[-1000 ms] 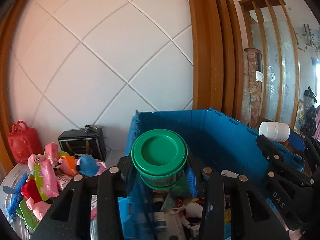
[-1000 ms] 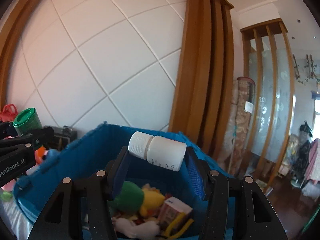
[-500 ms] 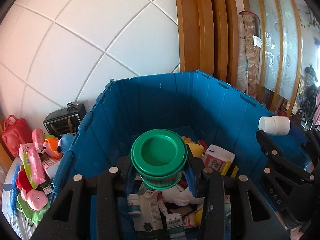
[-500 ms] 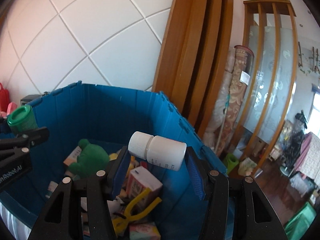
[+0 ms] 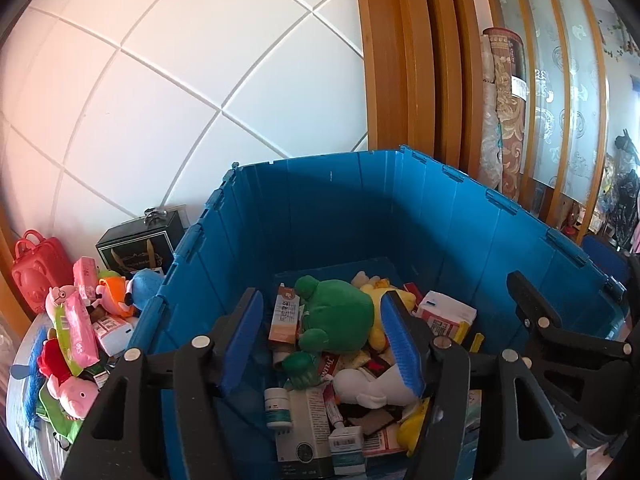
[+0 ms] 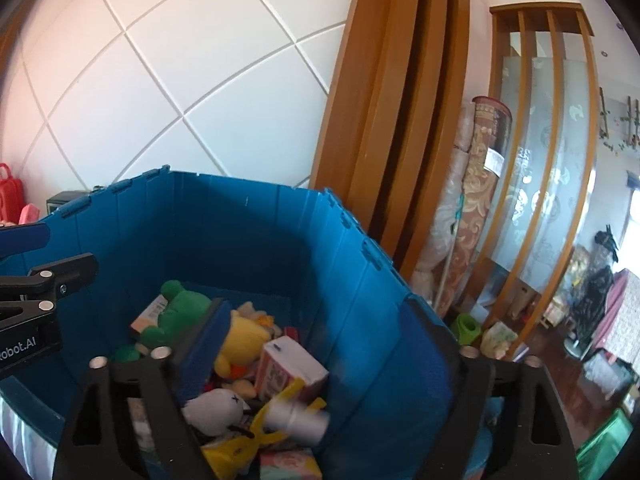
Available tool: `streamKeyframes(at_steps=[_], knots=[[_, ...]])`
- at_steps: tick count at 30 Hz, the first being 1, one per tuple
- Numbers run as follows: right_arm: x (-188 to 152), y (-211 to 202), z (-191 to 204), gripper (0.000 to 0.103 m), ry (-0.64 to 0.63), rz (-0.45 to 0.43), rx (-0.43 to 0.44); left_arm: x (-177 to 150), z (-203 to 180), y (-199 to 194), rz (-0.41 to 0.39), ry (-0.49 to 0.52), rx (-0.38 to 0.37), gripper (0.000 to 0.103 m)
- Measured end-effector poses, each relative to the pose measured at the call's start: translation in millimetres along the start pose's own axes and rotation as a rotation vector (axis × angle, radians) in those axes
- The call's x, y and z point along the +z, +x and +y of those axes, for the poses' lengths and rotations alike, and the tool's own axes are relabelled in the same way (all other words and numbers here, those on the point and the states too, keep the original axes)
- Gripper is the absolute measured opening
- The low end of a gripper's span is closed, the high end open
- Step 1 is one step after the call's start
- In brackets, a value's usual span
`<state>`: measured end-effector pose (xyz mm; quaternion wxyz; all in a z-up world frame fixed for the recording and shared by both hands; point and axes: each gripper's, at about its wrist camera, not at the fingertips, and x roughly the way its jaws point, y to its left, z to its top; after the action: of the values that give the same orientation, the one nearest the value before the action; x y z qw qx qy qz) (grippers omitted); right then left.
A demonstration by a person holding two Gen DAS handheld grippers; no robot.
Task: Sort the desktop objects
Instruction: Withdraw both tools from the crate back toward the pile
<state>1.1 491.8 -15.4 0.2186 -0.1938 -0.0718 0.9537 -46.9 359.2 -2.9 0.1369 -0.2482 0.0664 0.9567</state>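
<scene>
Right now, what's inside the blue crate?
The blue crate holds a green plush, yellow plush, white plush, a white bottle, small bottle and boxes. Anything beneath that pile, and the crate floor, is covered.

My left gripper hangs over the blue crate with its jaws spread and nothing between them. Below I see a green plush, a yellow plush, a white plush, boxes and a small white bottle. Left of the crate lie pink pig toys, a red case and a black box. The right gripper shows at the right edge.
</scene>
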Motion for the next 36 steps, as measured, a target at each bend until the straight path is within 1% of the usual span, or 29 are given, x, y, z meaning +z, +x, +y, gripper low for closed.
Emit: streamKeyframes(at_steps=[2, 4, 8, 13, 15, 18, 21, 25, 28, 33, 36], knots=[[1.5, -4.3, 1.6, 0.103, 0.0, -0.02, 0.008, -0.5, 5.1, -4.0, -0.007, -0.01, 0.003, 0.062], [3.0, -10.5, 4.2, 0.103, -0.006, -0.049, 0.006, -0.7, 10.6, -9.5, -0.02, -0.019, 0.011, 0.062], [6.0, -22.6, 12.1, 0.103, -0.029, -0.095, -0.006, -1.7, 21.4, -22.4, -0.053, -0.037, 0.03, 0.068], [7.3, -41.5, 24.2, 0.103, -0.062, -0.172, -0.054, -4.9, 37.3, -43.6, -0.118, -0.067, 0.043, 0.073], [8.0, -47.9, 28.3, 0.103, -0.069, -0.195, -0.066, -6.9, 43.9, -53.1, -0.148, -0.077, 0.048, 0.079], [8.7, -58.3, 35.1, 0.103, -0.069, -0.229, -0.072, -10.0, 51.6, -66.1, -0.185, -0.082, 0.063, 0.08], [9.0, -64.3, 41.4, 0.103, -0.059, -0.243, -0.062, -15.1, 62.7, -77.7, -0.207, -0.087, 0.09, 0.081], [11.3, -72.2, 54.7, 0.103, -0.04, -0.26, -0.038, -23.7, 88.9, -90.4, -0.226, -0.113, 0.138, 0.081], [15.9, -78.3, 71.4, 0.103, -0.033, -0.269, -0.007, -30.4, 117.3, -98.1, -0.231, -0.146, 0.171, 0.081], [24.9, -87.9, 114.2, 0.103, -0.059, -0.28, 0.041, -43.8, 168.0, -105.6, -0.217, -0.189, 0.231, 0.081], [30.4, -96.3, 147.3, 0.103, -0.067, -0.288, 0.078, -54.0, 202.4, -109.5, -0.203, -0.213, 0.259, 0.081]])
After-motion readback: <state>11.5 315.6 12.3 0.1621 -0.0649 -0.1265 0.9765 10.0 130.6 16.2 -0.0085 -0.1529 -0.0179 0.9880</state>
